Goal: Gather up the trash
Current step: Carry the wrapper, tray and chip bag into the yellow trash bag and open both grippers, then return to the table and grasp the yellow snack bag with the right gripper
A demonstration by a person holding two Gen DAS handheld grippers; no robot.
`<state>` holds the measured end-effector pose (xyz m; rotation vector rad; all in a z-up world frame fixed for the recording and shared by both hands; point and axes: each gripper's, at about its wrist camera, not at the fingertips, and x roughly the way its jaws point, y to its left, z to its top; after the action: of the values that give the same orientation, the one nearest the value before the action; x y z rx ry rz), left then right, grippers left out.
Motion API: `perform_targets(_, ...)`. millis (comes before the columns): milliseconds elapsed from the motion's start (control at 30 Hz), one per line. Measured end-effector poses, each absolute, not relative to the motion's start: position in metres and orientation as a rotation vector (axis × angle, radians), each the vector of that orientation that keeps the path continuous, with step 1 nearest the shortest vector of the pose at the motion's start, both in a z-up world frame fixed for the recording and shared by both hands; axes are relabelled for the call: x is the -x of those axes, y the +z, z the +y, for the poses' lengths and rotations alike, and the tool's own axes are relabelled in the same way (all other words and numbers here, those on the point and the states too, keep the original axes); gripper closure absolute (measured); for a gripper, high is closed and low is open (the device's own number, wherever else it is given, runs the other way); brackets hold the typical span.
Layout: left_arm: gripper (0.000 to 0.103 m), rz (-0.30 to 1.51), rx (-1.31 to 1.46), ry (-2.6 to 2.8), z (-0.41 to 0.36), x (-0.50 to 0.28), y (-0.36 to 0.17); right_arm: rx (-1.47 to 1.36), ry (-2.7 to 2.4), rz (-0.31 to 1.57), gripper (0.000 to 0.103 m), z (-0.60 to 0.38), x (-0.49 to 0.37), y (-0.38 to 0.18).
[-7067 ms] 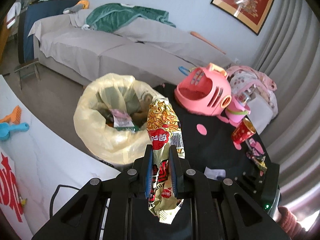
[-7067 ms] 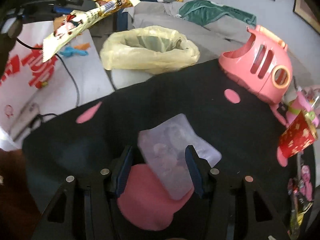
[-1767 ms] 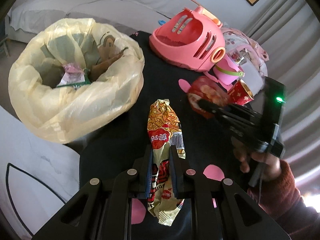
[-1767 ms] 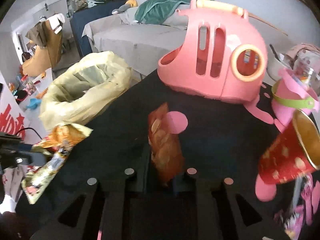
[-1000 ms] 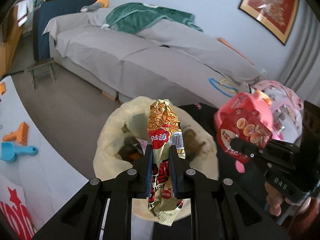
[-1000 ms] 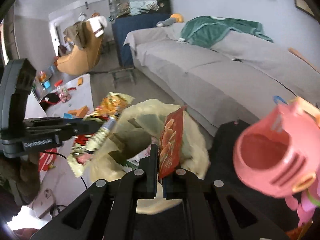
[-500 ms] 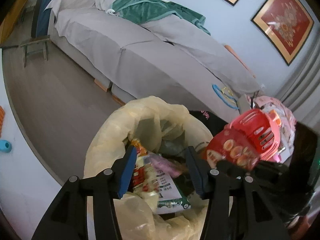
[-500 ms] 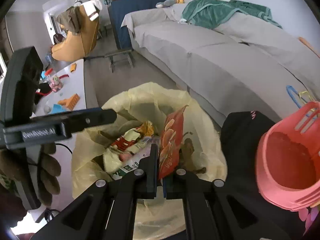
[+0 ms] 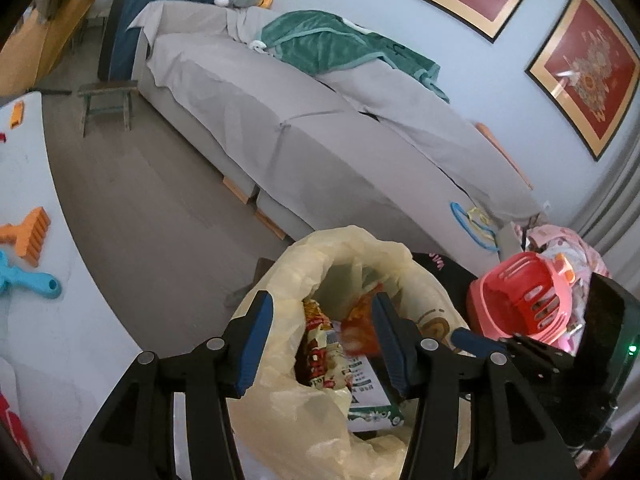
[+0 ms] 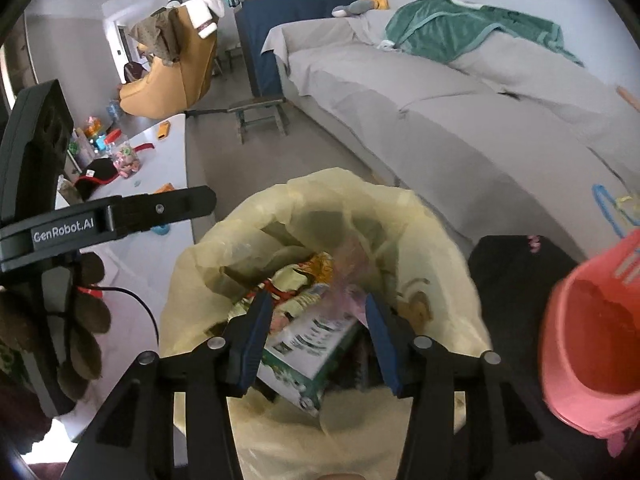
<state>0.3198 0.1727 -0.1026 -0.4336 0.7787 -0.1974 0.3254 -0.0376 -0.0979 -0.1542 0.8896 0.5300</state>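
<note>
A yellow trash bag (image 9: pixel 344 256) stands open at the edge of the black table; it also shows in the right wrist view (image 10: pixel 320 208). My left gripper (image 9: pixel 322 344) is open and empty above the bag's mouth. The noodle wrapper (image 9: pixel 320 360) lies inside the bag. A red snack packet (image 9: pixel 362 320) is blurred inside the bag, in mid-fall. My right gripper (image 10: pixel 316 340) is open and empty above the bag. Wrappers and a white-green box (image 10: pixel 308 340) lie inside it.
A pink toy basket (image 9: pixel 524 300) stands on the black table (image 10: pixel 516 264) right of the bag. A grey sofa (image 9: pixel 280 112) lies behind. A white table with toys (image 9: pixel 28 232) is to the left. The left gripper's body (image 10: pixel 100 216) reaches in from the left.
My right gripper has opened and let go of the red snack packet, which drops into the bag. My left gripper stays open over the bag, with the noodle wrapper lying inside.
</note>
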Motion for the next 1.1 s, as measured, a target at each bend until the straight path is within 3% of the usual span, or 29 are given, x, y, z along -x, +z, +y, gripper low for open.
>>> perform_targets(567, 0.05, 0.732, 0.228, -0.407, 0.024, -0.243, -0.065, 0.039, 0.198, 0.765, 0.057, -0.185, -0.192, -0.068)
perform_targets(1100, 0.05, 0.878, 0.064, -0.772, -0.146, -0.181, -0.089, -0.047, -0.133, 0.74, 0.057, -0.357, -0.053, -0.085)
